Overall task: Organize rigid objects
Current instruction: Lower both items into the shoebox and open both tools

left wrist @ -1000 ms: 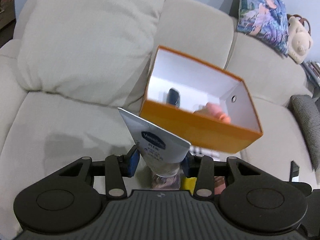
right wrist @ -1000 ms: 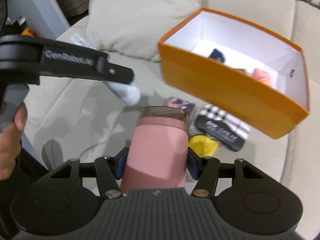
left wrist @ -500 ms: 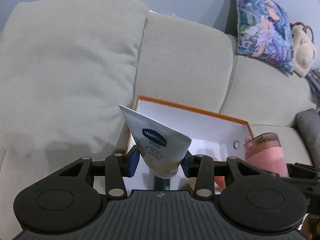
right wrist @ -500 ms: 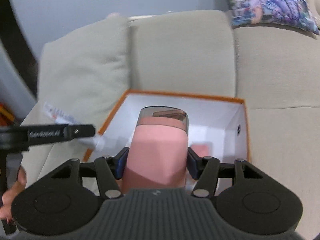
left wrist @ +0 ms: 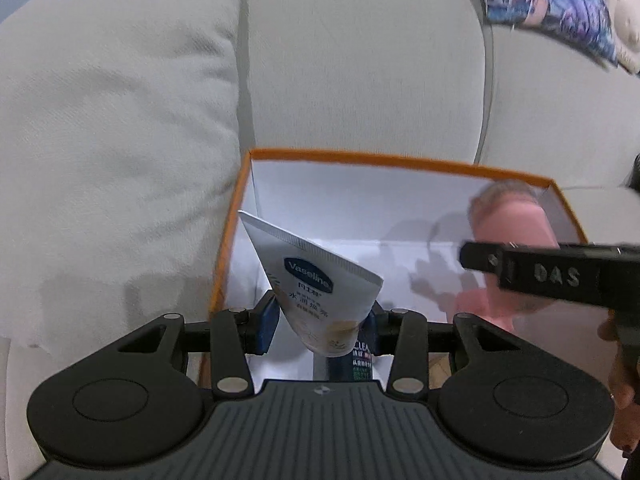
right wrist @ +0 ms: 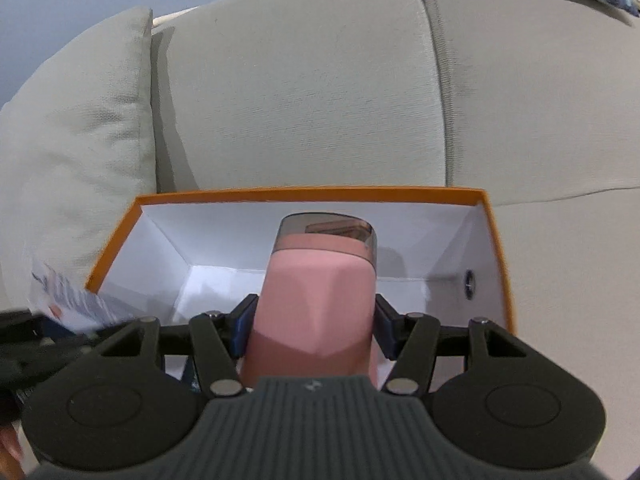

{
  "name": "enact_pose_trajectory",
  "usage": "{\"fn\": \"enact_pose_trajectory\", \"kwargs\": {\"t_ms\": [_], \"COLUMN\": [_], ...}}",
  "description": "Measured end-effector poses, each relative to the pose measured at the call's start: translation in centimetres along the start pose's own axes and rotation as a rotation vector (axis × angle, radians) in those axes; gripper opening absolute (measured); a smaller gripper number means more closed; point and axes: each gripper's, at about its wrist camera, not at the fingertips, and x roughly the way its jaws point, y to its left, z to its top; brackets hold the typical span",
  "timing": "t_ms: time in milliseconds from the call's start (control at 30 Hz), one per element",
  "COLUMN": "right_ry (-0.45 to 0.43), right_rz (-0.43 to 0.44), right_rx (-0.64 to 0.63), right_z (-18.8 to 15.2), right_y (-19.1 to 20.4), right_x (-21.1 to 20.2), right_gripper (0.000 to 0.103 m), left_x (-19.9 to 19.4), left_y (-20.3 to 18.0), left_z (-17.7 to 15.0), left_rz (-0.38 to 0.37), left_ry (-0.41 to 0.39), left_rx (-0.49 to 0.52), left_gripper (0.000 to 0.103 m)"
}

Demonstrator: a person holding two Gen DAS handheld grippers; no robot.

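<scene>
- Vaseline tube [left wrist: 316, 292] sits clamped between the left gripper's [left wrist: 318, 326] blue pads, crimped end up and tilted toward the gripper's left, its cap end pointing down out of sight.
- Pink bottle [right wrist: 320, 300] with a smoky clear cap is clamped upright in the right gripper [right wrist: 316, 330], whose pads press on both its sides.
- Both grippers are closed only as far as the things they hold allow.
- Just ahead of and below both grippers stands the orange box [left wrist: 400, 158], white inside, open at the top; tube and bottle hang over its interior.
- Under the left gripper's fingers a dark blue bottle [left wrist: 362, 362] lies in the box.
- From the left wrist view, the right gripper [left wrist: 532, 272] reaches in from the right, the pink bottle [left wrist: 516, 224] blurred behind it.
- Beyond the box is the beige sofa back [right wrist: 304, 92], with a pale cushion [left wrist: 112, 120] left of the box and a patterned pillow [left wrist: 544, 0] far right.
</scene>
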Motion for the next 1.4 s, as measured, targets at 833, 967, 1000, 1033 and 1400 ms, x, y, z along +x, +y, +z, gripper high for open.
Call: {"fn": "enact_pose_trajectory", "kwargs": {"t_ms": [833, 967, 1000, 1033, 1400], "right_ry": [0.131, 0.137, 0.137, 0.137, 0.124], "right_rz": [-0.040, -0.043, -0.046, -0.048, -0.028], "right_rx": [0.101, 0.100, 0.097, 0.096, 0.166], "right_z": [1.4, 1.5, 1.5, 1.4, 1.7], "right_y": [-0.7, -0.5, -0.5, -0.5, -1.5], "right_x": [6.2, 6.2, 6.1, 6.1, 5.7], "right_gripper": [0.058, 0.058, 0.058, 0.058, 0.060], "left_x": [2.1, 2.8, 2.8, 2.8, 1.6], "left_y": [-2.9, -3.3, -3.3, -3.3, -2.5], "left_z": [-2.8, -2.7, -2.7, -2.7, -1.9], "left_rz": [0.152, 0.173, 0.172, 0.169, 0.138], "left_ry": [0.020, 0.026, 0.025, 0.027, 0.038], "left_rx": [0.256, 0.305, 0.307, 0.306, 0.257], "left_gripper": [0.049, 0.049, 0.049, 0.050, 0.064]}}
